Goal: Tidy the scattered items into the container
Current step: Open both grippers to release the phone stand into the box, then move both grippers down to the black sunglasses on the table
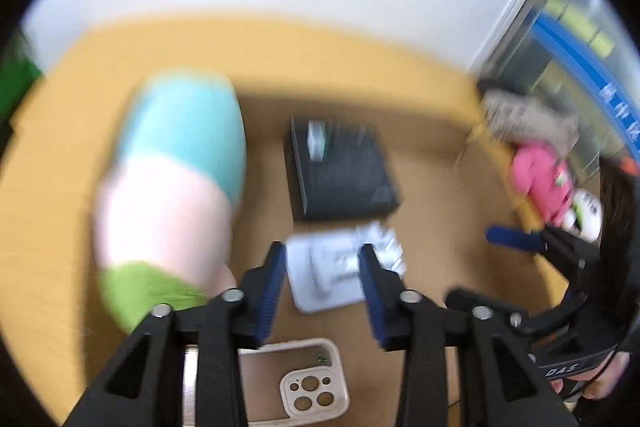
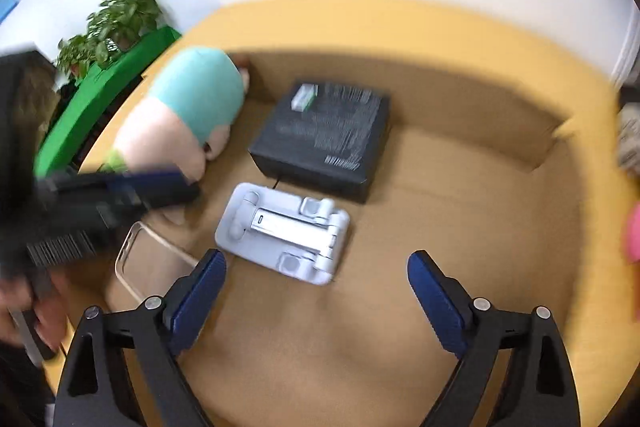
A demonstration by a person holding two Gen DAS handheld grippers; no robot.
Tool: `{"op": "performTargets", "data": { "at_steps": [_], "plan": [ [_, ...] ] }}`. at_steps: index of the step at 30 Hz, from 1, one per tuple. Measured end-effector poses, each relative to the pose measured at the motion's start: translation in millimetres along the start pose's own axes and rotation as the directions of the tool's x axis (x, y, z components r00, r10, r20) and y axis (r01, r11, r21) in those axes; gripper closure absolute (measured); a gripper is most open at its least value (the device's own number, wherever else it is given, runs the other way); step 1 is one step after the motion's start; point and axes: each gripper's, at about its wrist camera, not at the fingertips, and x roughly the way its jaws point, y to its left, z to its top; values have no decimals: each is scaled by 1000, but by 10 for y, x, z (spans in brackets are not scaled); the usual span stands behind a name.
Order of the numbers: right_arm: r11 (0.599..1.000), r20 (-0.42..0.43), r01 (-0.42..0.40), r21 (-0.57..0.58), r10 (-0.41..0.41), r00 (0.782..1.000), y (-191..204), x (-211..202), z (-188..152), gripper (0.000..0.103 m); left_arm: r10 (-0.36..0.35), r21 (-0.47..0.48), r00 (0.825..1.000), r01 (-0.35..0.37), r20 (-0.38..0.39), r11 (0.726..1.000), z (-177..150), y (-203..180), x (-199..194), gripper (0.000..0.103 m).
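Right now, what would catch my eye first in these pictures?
Probably the big soft plush toy in turquoise, pink and green, lying at the left side of the open cardboard box. Beside it on the box floor sit a flat black carton and a white folding stand, with a clear phone case nearer the camera.

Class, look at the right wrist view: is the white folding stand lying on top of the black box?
No: the white folding stand lies flat on the cardboard floor in front of the black box.

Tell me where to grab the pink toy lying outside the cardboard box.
Grip the bright pink toy across its middle, coming down from above. It lies beside the box's right wall, so a side approach from the box is blocked. Its exact shape is too blurred to tell.
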Motion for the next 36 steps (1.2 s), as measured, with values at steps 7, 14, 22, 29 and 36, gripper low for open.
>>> {"op": "performTargets", "data": {
  "at_steps": [7, 14, 22, 29, 36],
  "plan": [
    [999, 273, -14, 29, 6, 962, 76, -1087, -679, 0, 107, 134, 939, -159, 328, 978, -522, -610, -1020, 18],
    [998, 327, 22, 59, -40, 944, 211, -1404, -1118, 0, 130, 126, 943, -175, 305, 976, -998, -936, -1125, 18],
    [999, 315, 21, 49, -35, 948, 225, -1554, -1351, 0, 119, 104, 958, -150, 259, 983, -1176, -1066, -1104, 18],
    [999, 311, 4, 46, -18, 950, 204, -1582, -1416, 0, 114, 107, 961, -144, 250, 984, -1239, -1107, -1090, 18],
    [999, 290, -40, 18, 33, 956, -52, -1596, -1598, 0, 97, 104, 975, -120, 201, 987, -1375, -1006, -1012, 18]
  ]
}}
